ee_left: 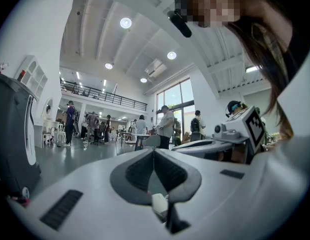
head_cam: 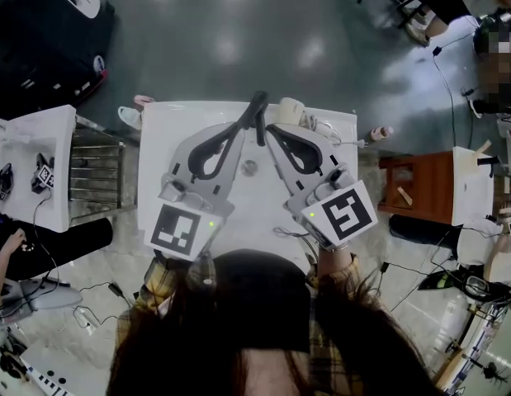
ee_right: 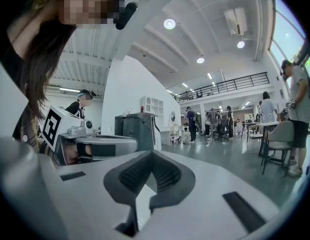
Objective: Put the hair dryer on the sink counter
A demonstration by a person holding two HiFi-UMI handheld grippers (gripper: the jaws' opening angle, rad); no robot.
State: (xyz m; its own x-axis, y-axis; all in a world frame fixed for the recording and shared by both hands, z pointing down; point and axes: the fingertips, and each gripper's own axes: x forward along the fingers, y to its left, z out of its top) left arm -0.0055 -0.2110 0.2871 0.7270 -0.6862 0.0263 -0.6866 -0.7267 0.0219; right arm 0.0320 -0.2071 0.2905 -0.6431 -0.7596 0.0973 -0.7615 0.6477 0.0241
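Observation:
A white sink counter (head_cam: 164, 139) lies below me in the head view, with a drain (head_cam: 249, 167) in its basin and a dark faucet (head_cam: 257, 106) at the far edge. A cream hair dryer (head_cam: 290, 110) with a thin cord lies on the far rim, right of the faucet. My left gripper (head_cam: 243, 130) and right gripper (head_cam: 270, 132) hover side by side over the basin, tips near the faucet. Both point level at the hall. The left gripper (ee_left: 153, 151) is shut and holds nothing. The right gripper (ee_right: 152, 153) is shut and holds nothing too.
A metal rack (head_cam: 94, 172) and a second white sink unit (head_cam: 40, 163) stand left of the counter. A brown cabinet (head_cam: 420, 184) stands to the right, a small bottle (head_cam: 380, 132) near it. Cables lie on the floor. Several people stand in the hall (ee_left: 167, 126), beside a grey machine (ee_right: 137, 129).

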